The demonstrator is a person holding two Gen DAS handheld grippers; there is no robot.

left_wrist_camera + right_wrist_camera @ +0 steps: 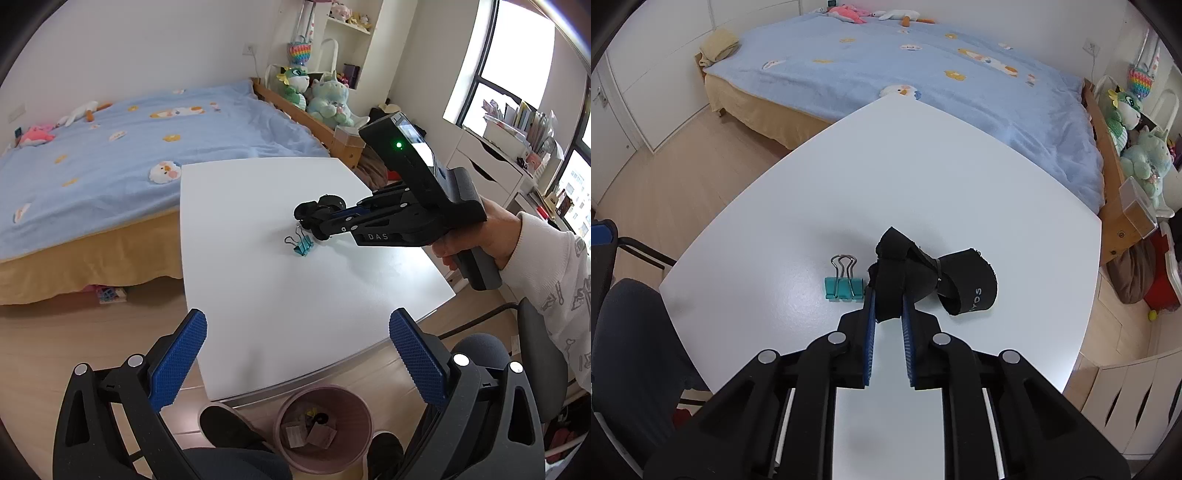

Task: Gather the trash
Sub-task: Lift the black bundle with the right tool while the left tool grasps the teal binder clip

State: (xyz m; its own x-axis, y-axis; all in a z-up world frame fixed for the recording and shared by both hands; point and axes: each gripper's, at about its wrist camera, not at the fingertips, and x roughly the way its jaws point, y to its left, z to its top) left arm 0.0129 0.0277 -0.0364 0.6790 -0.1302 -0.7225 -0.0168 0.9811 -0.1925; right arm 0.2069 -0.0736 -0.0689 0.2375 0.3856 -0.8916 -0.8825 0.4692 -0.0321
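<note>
We see a white tabletop [798,206] with two small items on it, and below its near edge a round dusty-pink plastic waste bin [284,413] on the floor, already holding a few brown scraps.

Our right gripper [886,306] has its two blue-padded fingers [870,325] pressed nearly together on a crumpled black fabric strap with a printed logo [964,288]. The pinch falls on a folded end of the strap; the rest loops forward and to the right of the fingertips and seems to rest on the table.

Just left of those fingertips, close to the strap but seemingly not touching it, lies a small teal metal binder clip with silver wire handles [844,282].

Our left gripper [297,338] hovers over the near table edge with its blue pads spread wide, holding nothing. The bin sits directly beneath and slightly behind it.

We judge the strap to be light, soft and floppy: it will sag and swing when lifted, so a pinch on a bunched, doubled part grips better than a single layer. The textured pads should hold cloth well.

The clip looks stiff, light and smooth; we would take it across its teal body, since the wire handles may pivot and slip.
</note>
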